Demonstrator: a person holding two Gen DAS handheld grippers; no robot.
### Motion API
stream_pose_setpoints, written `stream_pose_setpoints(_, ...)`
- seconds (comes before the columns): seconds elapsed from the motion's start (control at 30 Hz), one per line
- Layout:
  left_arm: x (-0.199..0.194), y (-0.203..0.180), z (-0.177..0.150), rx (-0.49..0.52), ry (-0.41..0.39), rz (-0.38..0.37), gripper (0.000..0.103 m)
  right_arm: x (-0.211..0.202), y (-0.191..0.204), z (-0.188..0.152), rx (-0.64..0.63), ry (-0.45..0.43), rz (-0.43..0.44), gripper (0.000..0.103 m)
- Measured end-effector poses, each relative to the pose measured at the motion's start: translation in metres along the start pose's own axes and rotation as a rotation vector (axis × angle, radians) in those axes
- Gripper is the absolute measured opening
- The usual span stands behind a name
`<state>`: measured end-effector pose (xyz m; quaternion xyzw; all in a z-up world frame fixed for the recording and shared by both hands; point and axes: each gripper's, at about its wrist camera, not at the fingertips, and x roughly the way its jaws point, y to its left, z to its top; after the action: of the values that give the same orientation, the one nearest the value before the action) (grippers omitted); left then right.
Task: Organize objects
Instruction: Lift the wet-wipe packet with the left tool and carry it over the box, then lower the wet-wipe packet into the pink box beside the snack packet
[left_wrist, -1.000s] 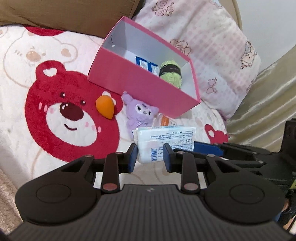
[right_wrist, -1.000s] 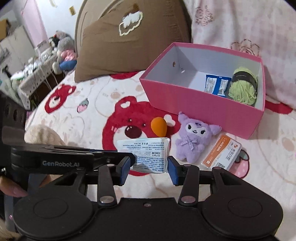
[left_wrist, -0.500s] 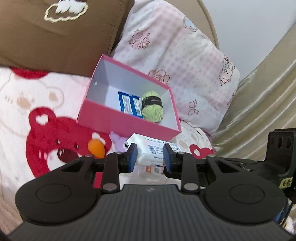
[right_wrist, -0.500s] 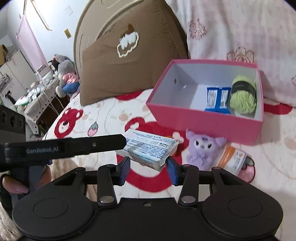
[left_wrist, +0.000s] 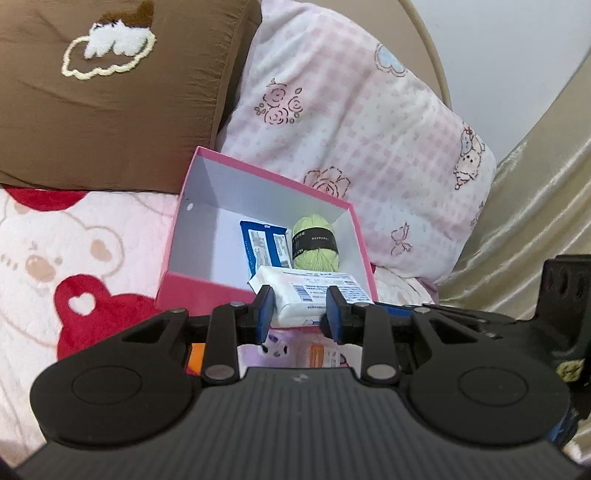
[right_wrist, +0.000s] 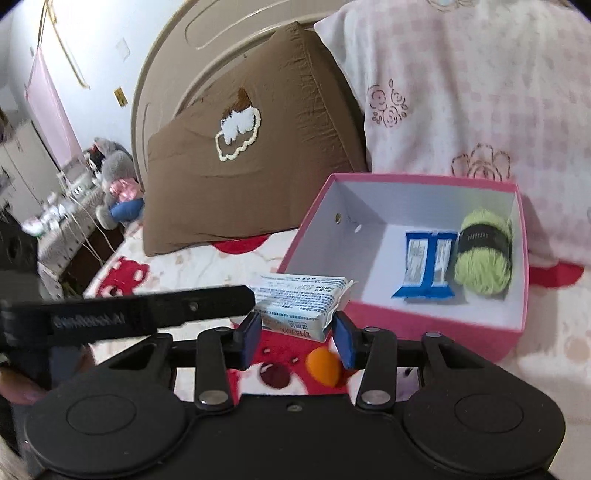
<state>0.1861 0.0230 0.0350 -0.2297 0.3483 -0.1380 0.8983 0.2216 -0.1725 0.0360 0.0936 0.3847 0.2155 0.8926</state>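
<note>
Both grippers, left gripper (left_wrist: 300, 309) and right gripper (right_wrist: 297, 334), clamp the white tissue pack (right_wrist: 301, 304) between them, airborne at the near rim of the pink box (right_wrist: 424, 326). I'd carry it over the bare floor left of the blue sachets (right_wrist: 426, 266) and yarn (right_wrist: 482, 254), then release evenly. A second ago it hung low over the bed (left_wrist: 92, 229); it's risen since.

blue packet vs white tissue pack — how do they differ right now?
The blue packet lies flat on the pink box floor; the white tissue pack is held in the air by both grippers. The blue packet is thin, the tissue pack thick and blocky. Both carry printed labels.
</note>
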Motion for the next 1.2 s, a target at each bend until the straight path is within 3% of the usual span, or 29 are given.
stream_pose_setpoints(0.3,0.067,0.000,0.048,0.049,0.029,0.077,0.028,0.050,-0.027,0.037,-0.015,-0.018,-0.069,0.046)
stream_pose_setpoints(0.47,0.117,0.014,0.066,0.055,0.095,0.141,0.028,0.089,-0.043,0.055,-0.062,0.025,-0.124,0.046)
stream_pose_setpoints(0.63,0.155,0.032,0.063,0.057,0.161,0.178,0.028,0.133,-0.058,0.057,-0.106,0.087,-0.146,0.046)
stream_pose_setpoints(0.93,0.177,0.045,0.060,0.171,0.169,0.229,0.029,0.176,-0.071,0.045,-0.113,0.128,-0.146,0.046)
stream_pose_setpoints(1.2,0.183,0.034,0.056,0.280,0.161,0.257,0.028,0.188,-0.074,0.039,-0.121,0.141,-0.148,0.045)
